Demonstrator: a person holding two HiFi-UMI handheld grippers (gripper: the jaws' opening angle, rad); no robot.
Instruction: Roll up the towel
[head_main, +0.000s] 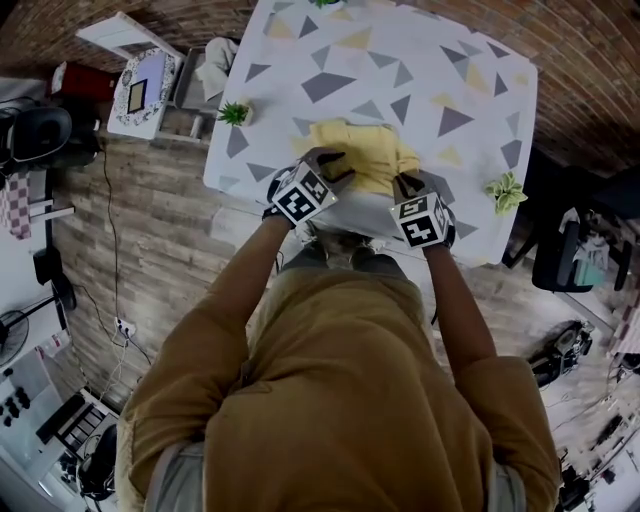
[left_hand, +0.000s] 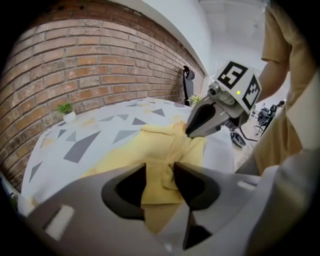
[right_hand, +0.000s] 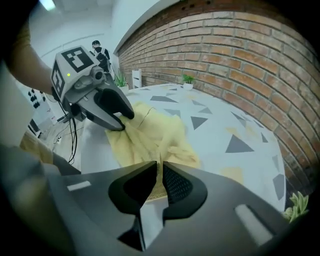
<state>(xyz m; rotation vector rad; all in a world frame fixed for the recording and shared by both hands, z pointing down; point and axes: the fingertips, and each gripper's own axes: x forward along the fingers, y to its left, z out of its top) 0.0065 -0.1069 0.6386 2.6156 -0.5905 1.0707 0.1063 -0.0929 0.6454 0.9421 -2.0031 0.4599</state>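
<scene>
A yellow towel (head_main: 362, 152) lies bunched near the front edge of the table (head_main: 470, 70), which has a white cloth with grey and yellow triangles. My left gripper (head_main: 328, 166) is at the towel's near left part; in the left gripper view its jaws (left_hand: 160, 176) stand apart with a loose fold of towel (left_hand: 150, 150) between them. My right gripper (head_main: 408, 186) is at the near right part; in the right gripper view (right_hand: 160, 174) it is shut on a thin edge of the towel (right_hand: 155, 135). Each gripper shows in the other's view, the right (left_hand: 194, 131) and the left (right_hand: 120, 123), both tips down in the cloth.
Small potted plants stand at the table's left edge (head_main: 234, 113) and right edge (head_main: 506, 190). A brick wall (left_hand: 75, 60) runs behind the table. A white chair (head_main: 148, 85) stands at the left on the wooden floor. The person stands close against the table's front edge.
</scene>
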